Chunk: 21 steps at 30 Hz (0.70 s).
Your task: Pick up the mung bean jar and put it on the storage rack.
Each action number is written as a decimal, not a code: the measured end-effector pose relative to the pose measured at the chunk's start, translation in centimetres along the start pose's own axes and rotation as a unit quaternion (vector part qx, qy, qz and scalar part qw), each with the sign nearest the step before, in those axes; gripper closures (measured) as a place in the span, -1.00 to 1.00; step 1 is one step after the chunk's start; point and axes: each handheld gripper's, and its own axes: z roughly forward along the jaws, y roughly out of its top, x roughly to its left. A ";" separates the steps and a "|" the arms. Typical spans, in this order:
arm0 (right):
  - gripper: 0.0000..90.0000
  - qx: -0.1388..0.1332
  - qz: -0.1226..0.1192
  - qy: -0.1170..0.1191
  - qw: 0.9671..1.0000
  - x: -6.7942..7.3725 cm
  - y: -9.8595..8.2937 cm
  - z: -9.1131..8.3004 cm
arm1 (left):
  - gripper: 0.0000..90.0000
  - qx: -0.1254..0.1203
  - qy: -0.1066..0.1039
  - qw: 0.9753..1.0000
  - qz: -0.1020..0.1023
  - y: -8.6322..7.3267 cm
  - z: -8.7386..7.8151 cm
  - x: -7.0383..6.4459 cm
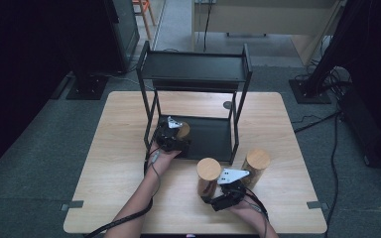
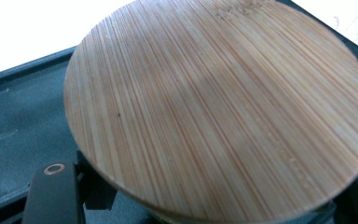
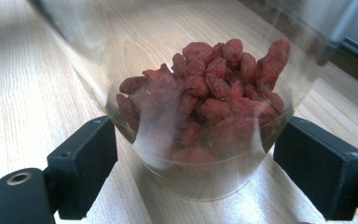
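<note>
A glass jar of red dried berries (image 3: pixel 205 107) sits between the two black pads (image 3: pixel 86 163) of my right gripper (image 3: pixel 196 154), and both pads seem to touch the glass. In the high view this jar (image 1: pixel 209 170) has a bamboo lid, and the right gripper (image 1: pixel 212 192) is at its near side on the table. My left gripper (image 1: pixel 173 136) reaches into the lower tray (image 1: pixel 213 141) of a black rack. A second jar with a bamboo lid (image 2: pixel 219 107) stands there. The lid hides where the left jaws meet that jar.
A third bamboo-lidded jar (image 1: pixel 256 162) stands on the wooden table (image 1: pixel 119 168), just right of the rack's front right post. The rack's top shelf (image 1: pixel 193 69) overhangs the tray. Cables trail from both grippers toward the near edge.
</note>
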 end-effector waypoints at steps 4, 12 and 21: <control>-0.70 0.001 0.000 0.001 1.000 0.0 0.0 0.0 | -0.43 0.002 0.005 1.000 0.005 0.1 0.2 -0.1; -0.70 0.001 -0.001 0.001 1.000 0.0 0.0 0.0 | -0.43 0.003 0.013 1.000 0.004 0.6 0.8 -0.2; -0.70 0.001 -0.002 0.003 1.000 0.0 0.0 0.0 | -0.43 0.006 0.021 1.000 0.016 1.6 1.6 -0.1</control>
